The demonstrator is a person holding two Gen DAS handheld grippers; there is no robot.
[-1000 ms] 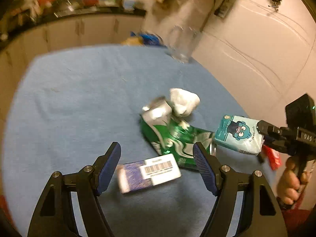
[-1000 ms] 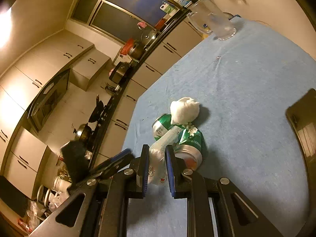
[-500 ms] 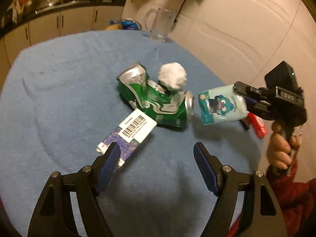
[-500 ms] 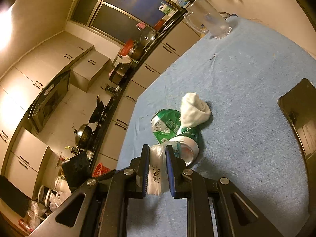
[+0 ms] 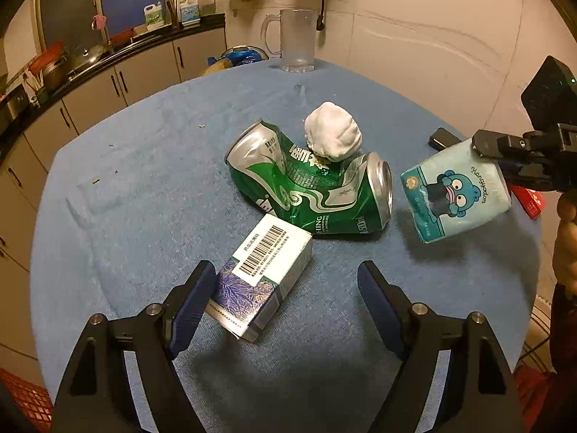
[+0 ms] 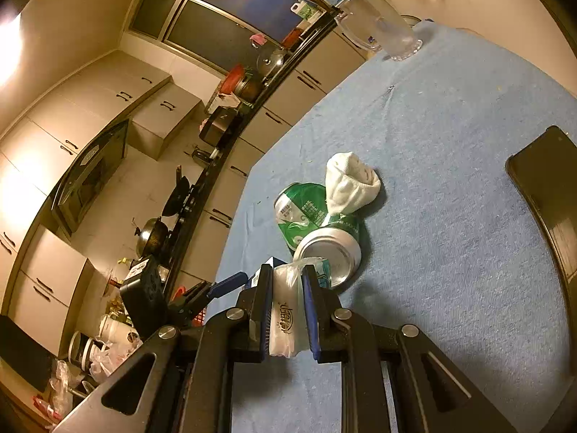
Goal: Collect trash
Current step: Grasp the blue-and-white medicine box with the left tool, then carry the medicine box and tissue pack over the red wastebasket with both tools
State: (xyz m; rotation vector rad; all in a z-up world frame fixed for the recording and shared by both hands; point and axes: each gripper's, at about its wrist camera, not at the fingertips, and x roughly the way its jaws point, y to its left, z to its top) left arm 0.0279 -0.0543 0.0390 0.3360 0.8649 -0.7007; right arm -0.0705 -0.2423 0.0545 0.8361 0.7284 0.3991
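A crushed green can (image 5: 310, 187) lies mid-table with a white paper wad (image 5: 332, 136) against its far side. A blue-and-white barcoded box (image 5: 259, 281) lies in front of the can. My left gripper (image 5: 285, 299) is open just above the table, its left finger beside the box. My right gripper (image 6: 286, 306) is shut on a light-blue tissue pack (image 6: 285, 310), held above the table right of the can; the pack (image 5: 456, 195) also shows in the left wrist view. The can (image 6: 317, 227) and the wad (image 6: 349, 184) lie ahead of it.
A blue cloth covers the round table (image 5: 144, 187). A clear glass mug (image 5: 294, 41) stands at the far edge. A black phone (image 6: 548, 187) lies near the right edge, a red packet (image 5: 528, 200) beyond the tissue pack. Kitchen cabinets (image 5: 108, 83) run along the left.
My left gripper has pulled back and lifted its view, so the box now lies beside its left finger. My right gripper, still holding the tissue pack, has lifted slightly.
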